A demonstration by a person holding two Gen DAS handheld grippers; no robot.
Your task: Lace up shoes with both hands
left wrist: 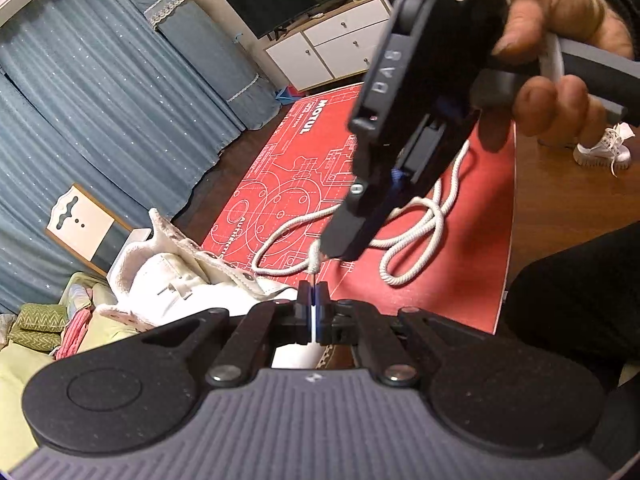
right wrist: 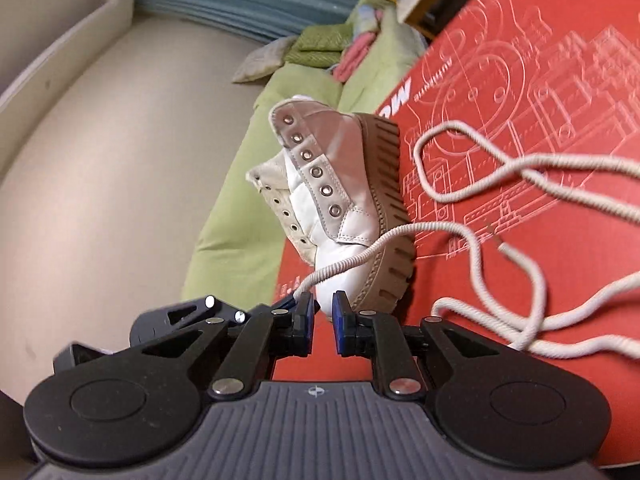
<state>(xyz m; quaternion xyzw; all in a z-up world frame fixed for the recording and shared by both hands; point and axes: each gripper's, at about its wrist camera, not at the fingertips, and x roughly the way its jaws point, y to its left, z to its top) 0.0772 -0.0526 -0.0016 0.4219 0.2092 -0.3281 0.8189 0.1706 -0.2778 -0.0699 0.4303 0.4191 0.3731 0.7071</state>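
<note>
A white shoe (left wrist: 168,280) (right wrist: 344,184) with metal eyelets and no lace in them lies at the edge of a red mat (left wrist: 280,160) (right wrist: 520,80). A white lace (left wrist: 432,216) (right wrist: 360,258) lies in loose loops on the mat. My left gripper (left wrist: 313,292) (right wrist: 289,301) is shut on one tip of the lace, just in front of the shoe's toe. My right gripper (left wrist: 340,252) (right wrist: 323,304), held by a hand (left wrist: 560,40), comes down from the upper right with its tips close above that tip. It is open with nothing between its pads. The lace's other end (right wrist: 502,246) lies free.
A second white shoe (left wrist: 604,148), laced, stands on the wooden floor beyond the mat. Green bedding with folded clothes (left wrist: 40,320) (right wrist: 304,88) lies behind the shoe. Blue curtains (left wrist: 100,100) and a white cabinet (left wrist: 332,44) stand far off. A dark-clothed leg (left wrist: 560,300) is at the right.
</note>
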